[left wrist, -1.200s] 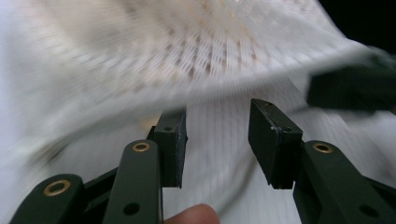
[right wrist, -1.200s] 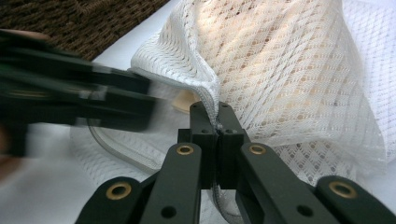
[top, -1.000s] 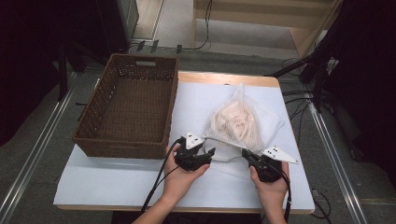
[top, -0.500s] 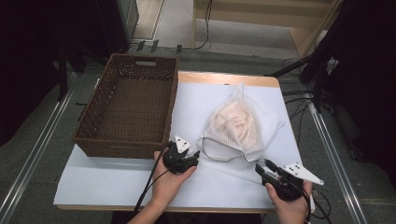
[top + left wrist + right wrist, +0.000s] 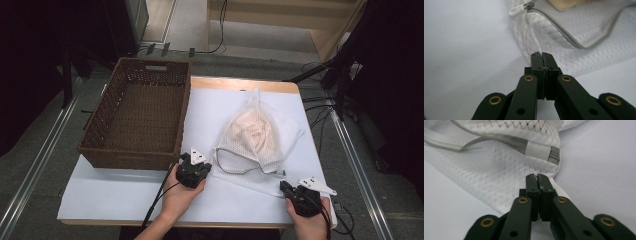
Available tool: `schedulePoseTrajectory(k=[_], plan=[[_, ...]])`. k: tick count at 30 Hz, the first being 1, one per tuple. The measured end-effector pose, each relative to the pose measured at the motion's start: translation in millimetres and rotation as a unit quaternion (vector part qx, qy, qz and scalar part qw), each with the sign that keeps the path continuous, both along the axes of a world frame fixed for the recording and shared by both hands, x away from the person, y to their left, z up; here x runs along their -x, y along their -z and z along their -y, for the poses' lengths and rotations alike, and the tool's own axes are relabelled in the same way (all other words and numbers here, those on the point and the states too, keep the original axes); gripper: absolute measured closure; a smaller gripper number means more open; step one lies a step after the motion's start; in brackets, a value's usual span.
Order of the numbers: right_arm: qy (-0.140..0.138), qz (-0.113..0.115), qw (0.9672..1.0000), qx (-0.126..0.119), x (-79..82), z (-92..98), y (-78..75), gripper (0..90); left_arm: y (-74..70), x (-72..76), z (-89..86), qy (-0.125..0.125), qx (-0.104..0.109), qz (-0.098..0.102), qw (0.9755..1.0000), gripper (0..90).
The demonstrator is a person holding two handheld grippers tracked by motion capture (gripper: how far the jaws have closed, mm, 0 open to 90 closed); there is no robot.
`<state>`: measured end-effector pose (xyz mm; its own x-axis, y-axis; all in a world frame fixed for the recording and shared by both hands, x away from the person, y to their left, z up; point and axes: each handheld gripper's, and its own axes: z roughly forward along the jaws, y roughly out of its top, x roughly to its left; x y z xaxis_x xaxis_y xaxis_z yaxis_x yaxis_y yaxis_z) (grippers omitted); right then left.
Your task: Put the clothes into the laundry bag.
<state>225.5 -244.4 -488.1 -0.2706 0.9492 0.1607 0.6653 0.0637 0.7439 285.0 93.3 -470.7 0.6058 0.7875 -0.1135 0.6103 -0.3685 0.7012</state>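
A white mesh bag [image 5: 260,135] with pale cloth inside lies on the white table cover, its grey zipper partly open. My left gripper [image 5: 196,164] sits at the bag's near left edge. In the left gripper view its jaws [image 5: 541,53] have just closed, and a ridge of mesh [image 5: 531,37] runs up into the tips. The zipper pull [image 5: 517,10] lies beyond them. My right gripper [image 5: 284,186] is at the bag's near right corner. Its jaws [image 5: 536,175] have also just closed, pinched on the mesh edge [image 5: 486,170] below the zipper end [image 5: 537,151].
An empty brown wicker basket [image 5: 182,115] stands at the left of the table, close to my left hand. The white cover [image 5: 120,195] stretches bare along the front left. Cables trail on the floor to the right, past the table edge.
Both hands have drawn toward the table's front edge, the right one also outward to the right. Both pairs of jaws now stand together at the bag's edge.
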Motion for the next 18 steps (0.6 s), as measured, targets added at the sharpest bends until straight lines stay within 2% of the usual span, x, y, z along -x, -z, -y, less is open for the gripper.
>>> schedulePoseTrajectory(k=[1,5,7,9,11,12,13,14,15,16,18], plan=[[-0.007,-0.010,0.9998,-0.015,0.0,4.3,-0.4,90.0,-0.3,2.1,-0.2,0.003,0.003,-0.005,1.0000,90.0],[-0.001,-0.014,0.9997,-0.019,6.3,18.7,-3.7,90.0,-0.6,18.3,-3.4,0.027,0.020,-0.019,0.9992,90.0],[0.010,-0.012,0.9996,-0.022,10.7,28.3,-6.1,90.0,-1.0,30.4,-3.8,0.045,0.022,-0.022,0.9985,90.0],[0.015,-0.010,0.9995,-0.025,16.7,38.7,-6.3,90.0,1.3,44.0,-3.5,0.062,0.029,-0.033,0.9971,90.0],[0.022,-0.013,0.9995,-0.017,21.7,46.7,-4.0,90.0,2.3,54.0,-4.4,0.077,0.031,-0.026,0.9962,90.0],[0.022,-0.013,0.9993,-0.026,23.7,50.5,-2.8,89.3,0.5,55.9,-6.7,0.079,0.047,-0.022,0.9955,90.0],[0.027,-0.006,0.9992,-0.029,25.8,53.6,-2.9,85.7,-1.7,55.8,-8.4,0.072,0.050,-0.012,0.9961,85.8],[0.031,0.005,0.9991,-0.028,26.6,55.1,-4.3,78.9,-5.7,54.2,-11.4,0.059,0.057,0.002,0.9966,77.6],[0.031,0.023,0.9985,-0.038,26.6,57.6,-7.3,71.0,-9.9,50.9,-14.6,0.043,0.073,0.010,0.9963,70.0],[0.036,0.043,0.9972,-0.049,26.1,59.5,-10.9,65.2,-14.0,46.9,-16.3,0.024,0.089,0.015,0.9956,63.3],[0.040,0.066,0.9948,-0.066,22.6,59.9,-16.7,60.9,-20.4,38.2,-14.7,0.003,0.109,0.026,0.9937,49.4]])
